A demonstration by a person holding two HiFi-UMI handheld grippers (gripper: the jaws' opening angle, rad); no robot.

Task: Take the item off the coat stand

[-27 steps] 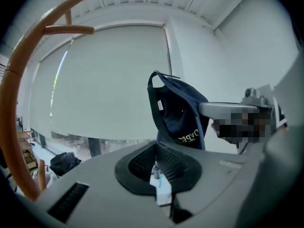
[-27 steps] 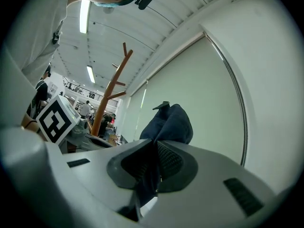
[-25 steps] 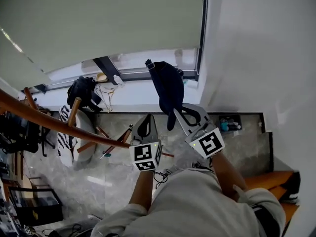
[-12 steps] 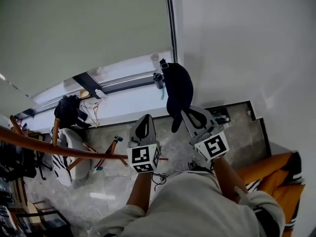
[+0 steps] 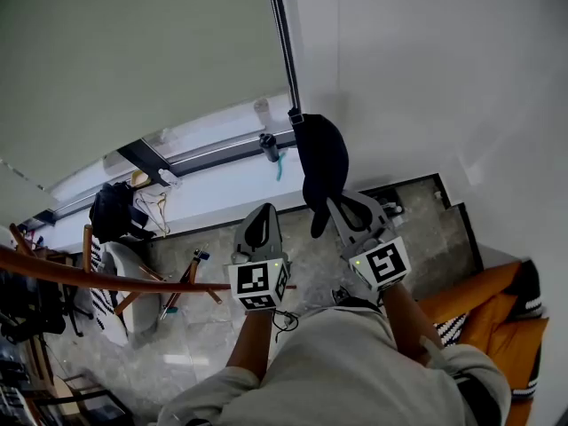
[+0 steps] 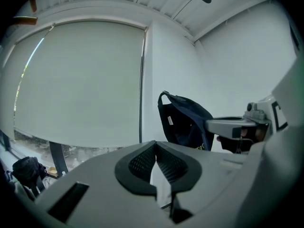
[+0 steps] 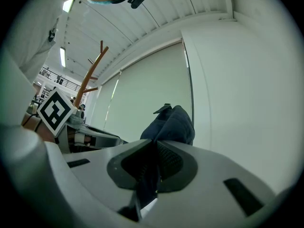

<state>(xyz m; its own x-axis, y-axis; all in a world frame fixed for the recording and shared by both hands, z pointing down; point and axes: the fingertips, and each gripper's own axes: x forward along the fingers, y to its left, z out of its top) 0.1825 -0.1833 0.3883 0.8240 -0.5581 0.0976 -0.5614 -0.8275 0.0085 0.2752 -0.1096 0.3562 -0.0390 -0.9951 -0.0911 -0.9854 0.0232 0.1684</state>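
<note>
The right gripper (image 7: 154, 164) has its jaws clamped on a fold of the dark blue bag (image 7: 173, 123). The bag is held in the air, well apart from the wooden coat stand (image 5: 106, 278). The left gripper (image 6: 156, 161) has its jaws closed on nothing. The bag looks like soft, light fabric, and its 1 top loop seems the surest hold. Below lies a pale marble floor (image 5: 213, 327). A drawn roller blind (image 6: 80, 84) and a white wall (image 5: 426, 78) stand behind.
</note>
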